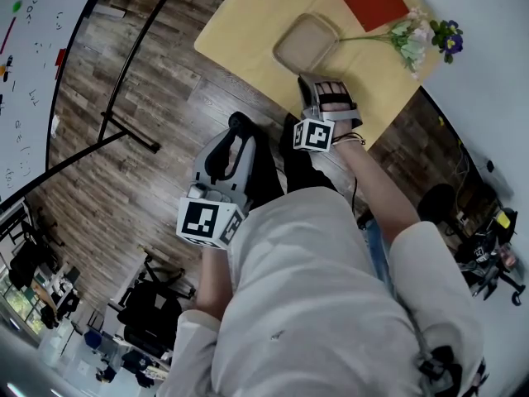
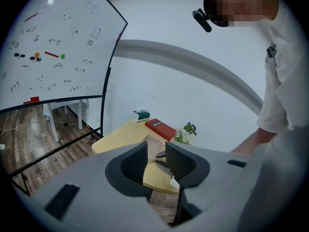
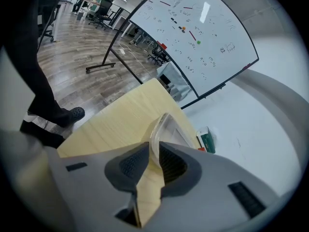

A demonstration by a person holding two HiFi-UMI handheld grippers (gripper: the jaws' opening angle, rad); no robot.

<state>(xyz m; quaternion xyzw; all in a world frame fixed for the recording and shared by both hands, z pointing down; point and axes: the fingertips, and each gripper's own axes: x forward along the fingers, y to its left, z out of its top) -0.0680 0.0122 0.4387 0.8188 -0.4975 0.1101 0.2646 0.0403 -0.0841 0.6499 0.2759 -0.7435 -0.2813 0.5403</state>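
i find my right tool (image 3: 154, 161) clamped on just the thin near rim of the clear container (image 3: 170, 129) on the worktop (image 3: 116, 124), left tool (image 2: 156, 152) spread and empty; that rim may flex and slip free.

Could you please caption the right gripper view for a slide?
Right gripper pinching the rim of a clear container on a wooden table.

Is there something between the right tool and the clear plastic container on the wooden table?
Nothing visible does. The rim of the clear plastic container already sits between the jaws of the right tool.
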